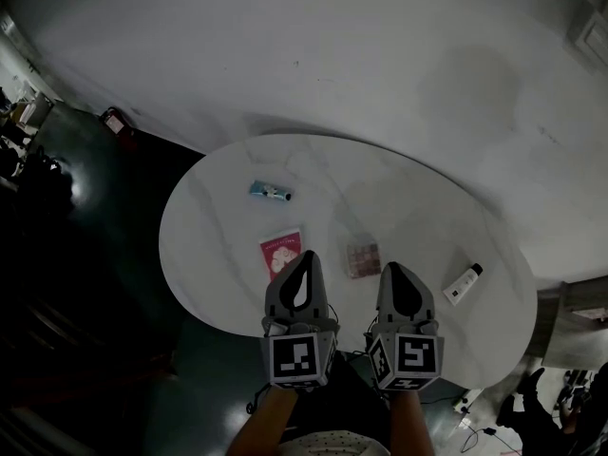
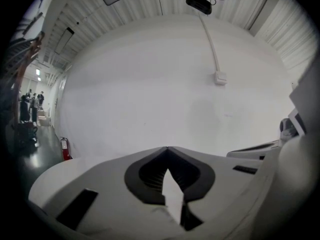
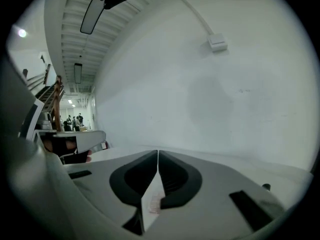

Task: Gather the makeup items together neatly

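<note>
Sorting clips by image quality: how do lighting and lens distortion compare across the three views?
Head view: dim, the dark floor nearly black, the round white marble table pale and sharp. Left gripper view: bright white wall, fisheye bending, black corners. Right gripper view: likewise bright, bent, vignetted.

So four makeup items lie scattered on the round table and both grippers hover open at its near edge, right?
No: the left gripper and right gripper are shut, jaws together and empty, as each gripper view shows. The rest holds.

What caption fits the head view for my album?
Left gripper and right gripper, both shut, at a table with white tube, palette, pink packet, blue tube.
</note>
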Demonstrator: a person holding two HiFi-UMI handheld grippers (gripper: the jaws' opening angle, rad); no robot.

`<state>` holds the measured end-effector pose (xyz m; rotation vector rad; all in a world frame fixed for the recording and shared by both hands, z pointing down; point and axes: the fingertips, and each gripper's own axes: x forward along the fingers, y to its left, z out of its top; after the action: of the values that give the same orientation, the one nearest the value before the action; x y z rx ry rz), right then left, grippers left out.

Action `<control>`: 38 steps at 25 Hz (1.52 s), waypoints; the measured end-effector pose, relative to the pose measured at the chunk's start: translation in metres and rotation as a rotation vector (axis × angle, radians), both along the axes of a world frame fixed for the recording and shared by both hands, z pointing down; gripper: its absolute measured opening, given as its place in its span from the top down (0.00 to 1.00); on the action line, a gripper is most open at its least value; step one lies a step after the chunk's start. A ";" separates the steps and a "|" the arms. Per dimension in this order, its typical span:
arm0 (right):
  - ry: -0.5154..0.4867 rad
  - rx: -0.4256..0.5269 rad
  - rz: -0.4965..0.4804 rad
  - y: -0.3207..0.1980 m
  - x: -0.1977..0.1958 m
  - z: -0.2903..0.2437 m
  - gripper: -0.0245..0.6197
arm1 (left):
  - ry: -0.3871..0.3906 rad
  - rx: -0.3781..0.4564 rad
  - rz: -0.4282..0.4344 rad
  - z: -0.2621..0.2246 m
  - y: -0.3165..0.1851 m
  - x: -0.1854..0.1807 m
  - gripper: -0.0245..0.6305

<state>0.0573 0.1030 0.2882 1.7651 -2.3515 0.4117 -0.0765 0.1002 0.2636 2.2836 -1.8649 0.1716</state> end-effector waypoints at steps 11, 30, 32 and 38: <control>0.005 -0.043 -0.138 -0.056 -0.067 0.016 0.92 | 0.022 -0.056 -0.035 0.021 -0.047 -0.045 0.94; 0.068 -0.113 -0.294 -0.135 -0.147 0.045 0.88 | 0.072 -0.107 -0.107 0.065 -0.107 -0.116 0.94; 0.074 -0.121 -0.312 -0.138 -0.152 0.048 0.88 | 0.074 -0.131 -0.107 0.072 -0.109 -0.117 0.94; 0.092 -0.142 -0.364 -0.144 -0.162 0.060 0.85 | 0.077 -0.157 -0.132 0.084 -0.113 -0.118 0.94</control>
<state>-0.1043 -0.0410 0.3486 1.2326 -2.4395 0.4176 -0.1942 -0.0132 0.3478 2.0295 -1.8841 0.2008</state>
